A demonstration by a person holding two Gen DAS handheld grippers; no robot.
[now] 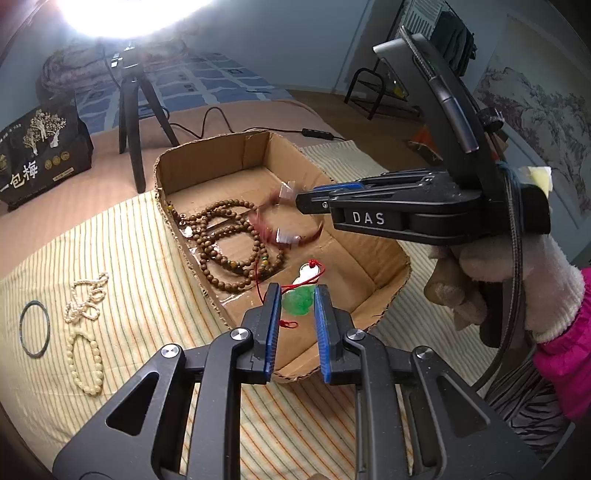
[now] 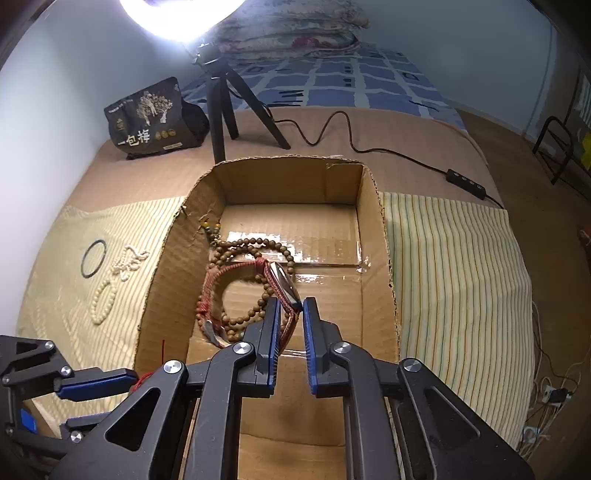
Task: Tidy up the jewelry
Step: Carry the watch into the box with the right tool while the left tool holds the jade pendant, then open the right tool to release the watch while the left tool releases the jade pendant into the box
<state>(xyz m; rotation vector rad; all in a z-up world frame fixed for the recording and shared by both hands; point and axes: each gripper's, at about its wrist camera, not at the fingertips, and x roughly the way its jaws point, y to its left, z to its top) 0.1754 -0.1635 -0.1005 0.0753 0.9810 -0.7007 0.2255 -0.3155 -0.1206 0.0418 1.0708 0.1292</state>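
- Over the near end of the cardboard box [image 2: 373,236]: the left gripper [image 1: 297,291], its fingers pinching a green pendant [image 1: 297,304] at their tips, with a red cord [image 1: 291,324] trailing below.
- Left wrist view only: the pendant itself. The other view shows just a scrap of red cord by that gripper.
- Above the middle of the box: the right gripper [image 2: 290,304], fingers a narrow gap apart. The red woven strap of a watch [image 2: 284,288] runs between them. I cannot tell whether the pads press on it.
- Right wrist view only: the watch sharp, its case slanted. From the left it is a blur under the fingertips.
- Left wrist view only: the gloved hand [image 1: 517,273] and pink sleeve [image 1: 569,350] on the right gripper.
- Box floor: a long wooden bead strand [image 1: 221,236], coiled against the left wall.
- Striped cloth [image 2: 454,277], left of the box: a dark bangle [image 1: 35,328], a pearl strand [image 1: 86,297] and a cream bead bracelet [image 1: 86,363], close together.
- Tabletop [image 2: 166,173], brown-covered: the box and cloth lie on it. Behind them are a tripod [image 2: 221,110] under a glaring lamp [image 2: 177,14], a black bag [image 2: 147,118] printed with gold trees, and a cable with an inline switch [image 2: 465,181].
- Room: a bed [image 2: 332,81] with a blue checked sheet, a folded quilt [image 2: 288,22] at its head and pale blue walls. A landscape painting [image 1: 535,110] shows only from the left.
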